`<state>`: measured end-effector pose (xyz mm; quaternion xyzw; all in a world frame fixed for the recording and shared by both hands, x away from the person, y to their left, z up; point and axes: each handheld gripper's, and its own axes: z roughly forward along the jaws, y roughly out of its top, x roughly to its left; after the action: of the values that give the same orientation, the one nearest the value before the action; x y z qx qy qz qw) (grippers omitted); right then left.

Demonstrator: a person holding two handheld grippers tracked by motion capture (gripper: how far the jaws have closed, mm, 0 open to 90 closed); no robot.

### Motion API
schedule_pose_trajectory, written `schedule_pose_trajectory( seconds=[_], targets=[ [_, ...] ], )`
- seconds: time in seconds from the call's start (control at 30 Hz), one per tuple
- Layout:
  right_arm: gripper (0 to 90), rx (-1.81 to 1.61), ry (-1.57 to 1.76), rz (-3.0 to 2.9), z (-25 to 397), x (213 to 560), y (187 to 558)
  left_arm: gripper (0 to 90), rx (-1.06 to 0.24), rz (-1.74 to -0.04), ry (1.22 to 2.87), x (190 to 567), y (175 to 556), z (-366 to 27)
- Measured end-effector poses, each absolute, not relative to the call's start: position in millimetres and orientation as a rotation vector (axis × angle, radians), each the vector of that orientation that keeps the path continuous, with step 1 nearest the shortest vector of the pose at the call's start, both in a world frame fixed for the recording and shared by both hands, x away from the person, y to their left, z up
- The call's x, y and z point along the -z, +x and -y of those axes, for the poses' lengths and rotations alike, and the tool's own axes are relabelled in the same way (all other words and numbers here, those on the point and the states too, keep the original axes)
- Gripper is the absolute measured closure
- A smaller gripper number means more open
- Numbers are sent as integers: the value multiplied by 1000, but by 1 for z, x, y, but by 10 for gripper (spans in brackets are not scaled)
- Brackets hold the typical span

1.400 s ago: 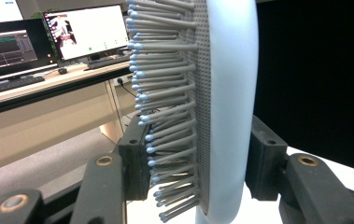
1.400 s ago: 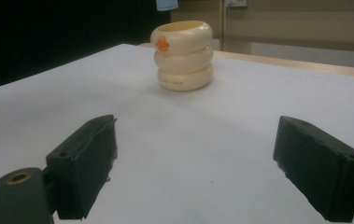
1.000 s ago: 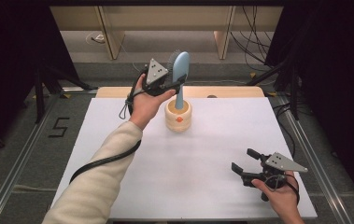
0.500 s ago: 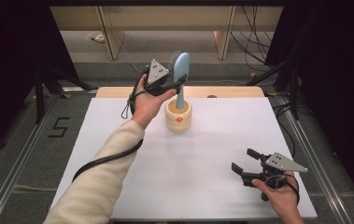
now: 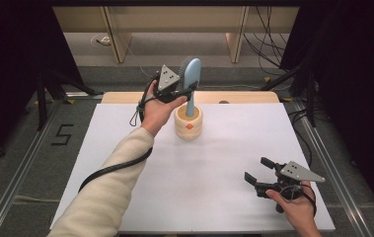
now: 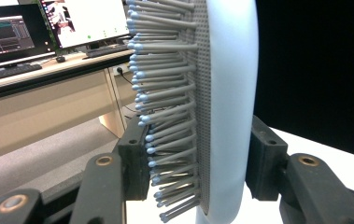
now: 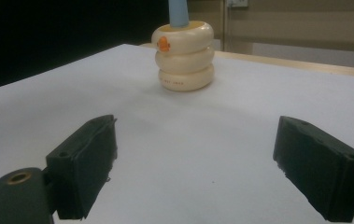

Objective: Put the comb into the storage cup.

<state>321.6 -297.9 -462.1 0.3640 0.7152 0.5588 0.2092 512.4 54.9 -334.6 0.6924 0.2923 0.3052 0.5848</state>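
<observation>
Up near the table's far edge, the left tool is clamped on the head of a pale blue hairbrush, whose handle stands upright in a cream ringed holder. Near the front right corner, the right tool hovers with jaws spread wide apart, gripping nothing.

– Your hairbrush runs off the top edge in the left gripper view; can you see its handle's end?

– No, the cream holder hides it, and your right gripper view cuts the handle short
</observation>
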Motion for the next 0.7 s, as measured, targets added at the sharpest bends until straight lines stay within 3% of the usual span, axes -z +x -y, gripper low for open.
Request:
schedule_pose_trajectory(
  seconds=[0.7],
  targets=[
    [143, -1558, 1013, -1989, 298, 462, 322, 501, -694, -701, 1638, 356, 519, -54]
  ],
)
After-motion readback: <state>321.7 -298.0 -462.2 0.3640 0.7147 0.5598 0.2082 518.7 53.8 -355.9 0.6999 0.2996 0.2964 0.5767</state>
